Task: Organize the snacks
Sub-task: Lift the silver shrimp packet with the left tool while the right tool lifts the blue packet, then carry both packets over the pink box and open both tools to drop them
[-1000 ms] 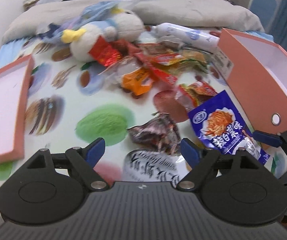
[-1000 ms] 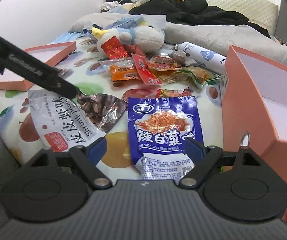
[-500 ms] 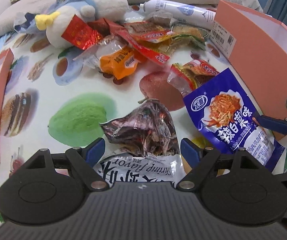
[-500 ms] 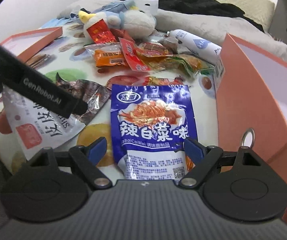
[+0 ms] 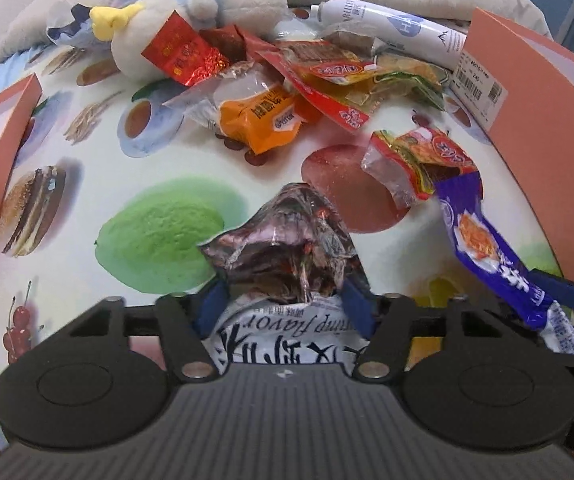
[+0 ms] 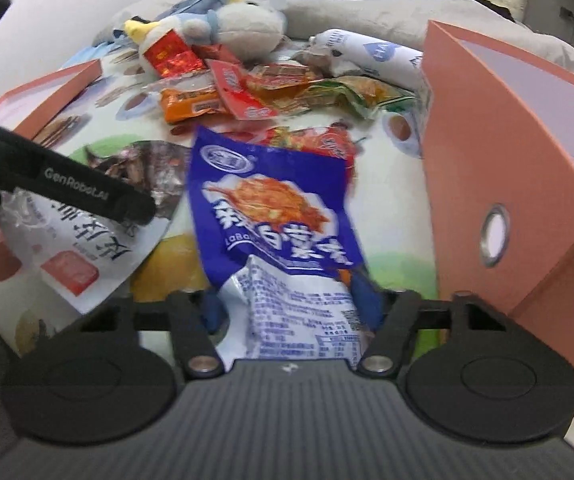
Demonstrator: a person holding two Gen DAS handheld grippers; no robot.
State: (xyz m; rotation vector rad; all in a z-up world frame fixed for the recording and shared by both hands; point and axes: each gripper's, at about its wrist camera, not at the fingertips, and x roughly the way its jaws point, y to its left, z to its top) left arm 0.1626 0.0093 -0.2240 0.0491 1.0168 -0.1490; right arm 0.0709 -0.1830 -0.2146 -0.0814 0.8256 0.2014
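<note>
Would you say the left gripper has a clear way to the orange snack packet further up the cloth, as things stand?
Probably not right now. The left gripper is closing around the dark crinkled foil packet and the white shrimp-flavour bag, so its jaws are taken. Beyond them only bare printed cloth lies before the orange snack packet.

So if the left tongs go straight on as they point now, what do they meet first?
Probably the dark crinkled snack packet, already between the closing left tongs, lying over the white shrimp-flavor bag. Beyond it is only the printed cloth; depth is unclear.
</note>
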